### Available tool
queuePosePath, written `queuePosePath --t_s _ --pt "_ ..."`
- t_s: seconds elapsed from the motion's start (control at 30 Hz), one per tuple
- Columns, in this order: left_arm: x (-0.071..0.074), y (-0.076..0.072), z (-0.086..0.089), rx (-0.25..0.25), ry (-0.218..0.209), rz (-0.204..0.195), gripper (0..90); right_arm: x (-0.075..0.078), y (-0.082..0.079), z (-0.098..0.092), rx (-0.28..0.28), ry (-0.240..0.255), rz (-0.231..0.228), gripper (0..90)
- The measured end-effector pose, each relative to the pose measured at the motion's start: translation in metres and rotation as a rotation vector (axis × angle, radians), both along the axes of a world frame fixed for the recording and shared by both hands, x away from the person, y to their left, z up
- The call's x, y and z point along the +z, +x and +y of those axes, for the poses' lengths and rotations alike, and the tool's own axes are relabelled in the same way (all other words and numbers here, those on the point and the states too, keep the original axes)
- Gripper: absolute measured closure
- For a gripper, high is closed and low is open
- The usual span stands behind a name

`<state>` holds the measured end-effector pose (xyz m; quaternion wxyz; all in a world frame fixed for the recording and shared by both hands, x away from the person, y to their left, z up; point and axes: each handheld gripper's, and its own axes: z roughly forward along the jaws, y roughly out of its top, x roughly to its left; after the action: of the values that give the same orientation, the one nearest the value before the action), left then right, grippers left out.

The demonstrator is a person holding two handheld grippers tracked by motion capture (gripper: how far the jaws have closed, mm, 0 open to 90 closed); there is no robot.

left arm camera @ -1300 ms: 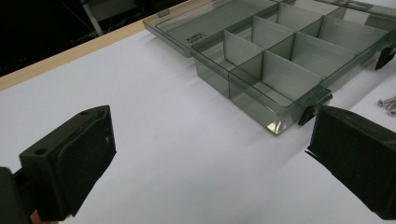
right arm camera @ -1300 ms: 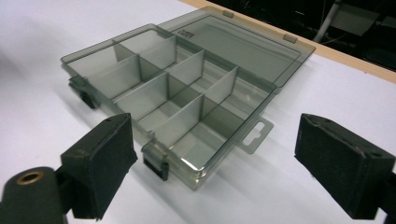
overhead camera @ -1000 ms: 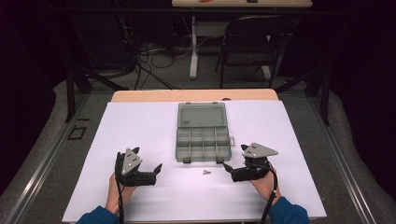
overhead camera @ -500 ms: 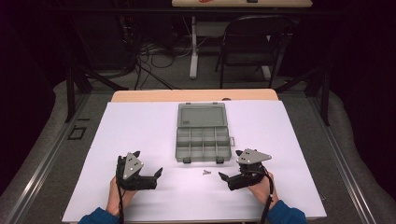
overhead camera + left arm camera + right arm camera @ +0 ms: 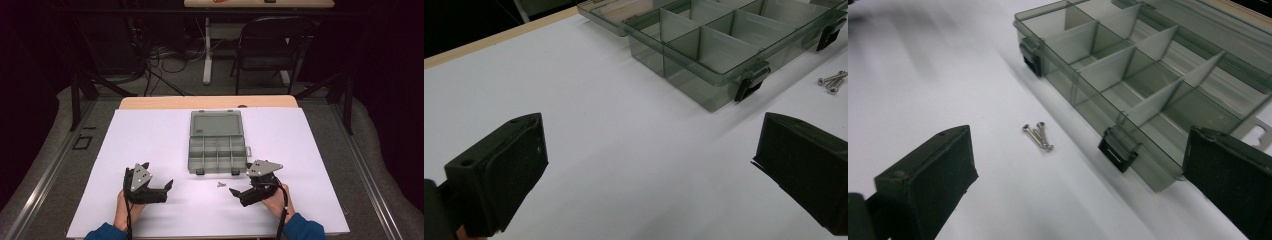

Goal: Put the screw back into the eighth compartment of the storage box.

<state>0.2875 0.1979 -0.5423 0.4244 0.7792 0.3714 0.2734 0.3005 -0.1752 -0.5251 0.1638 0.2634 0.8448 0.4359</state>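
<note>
High view: open smoky-grey clear plastic compartment box (image 5: 217, 148) sits mid-worktop on the white sheet-covered worktop (image 5: 150, 135), lid folded flat on its far side, divided tray on the near side with two black latches on the near wall. Small silver metal screws (image 5: 220, 184) lie loose on the white surface just beside the box's near edge, between the two tools, not touching the box. Left tool (image 5: 168, 187), black with a grey three-cornered plate on top, held in the person's left hand (image 5: 127, 207), sits near-left of the box, well apart from it, jaws spread wide, nothing between them. Right tool (image 5: 234, 191), same build, held in the right hand (image 5: 277, 200), sits near-right of the box, close to its near right corner, jaws pointing toward the screws and also spread wide, empty. Blue sleeves at the bottom edge.

Left tool view: box (image 5: 724, 45) ahead and to the right, screws (image 5: 833, 81) just off its latched near wall; both jaws far apart over bare white surface.

Right tool view: screws (image 5: 1038, 135) lie in a small bunch, crossing each other, ahead between the wide-apart jaws, just beside the box (image 5: 1143, 80) near wall between its two latches, clear of both jaws. Visible compartments look empty.
</note>
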Motion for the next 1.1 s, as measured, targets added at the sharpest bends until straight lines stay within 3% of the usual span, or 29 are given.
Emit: queuePosePath --t_s 0.43,0.63,0.97,1.1 --pt "0.0 0.002 -0.001 -0.013 0.011 0.002 0.0 0.002 -0.001 0.024 0.155 -0.039 0.034 0.0" --pt "-0.001 0.002 -0.001 -0.013 0.012 0.001 0.0 0.002 0.003 0.032 0.191 -0.06 0.052 1.1" --pt "-0.001 0.003 -0.002 -0.014 0.015 0.008 0.0 0.003 0.018 0.037 0.165 -0.078 0.085 38.4" --pt "-0.002 0.003 -0.003 -0.014 0.015 0.01 0.0 0.002 0.024 0.041 0.155 -0.122 0.125 50.4"
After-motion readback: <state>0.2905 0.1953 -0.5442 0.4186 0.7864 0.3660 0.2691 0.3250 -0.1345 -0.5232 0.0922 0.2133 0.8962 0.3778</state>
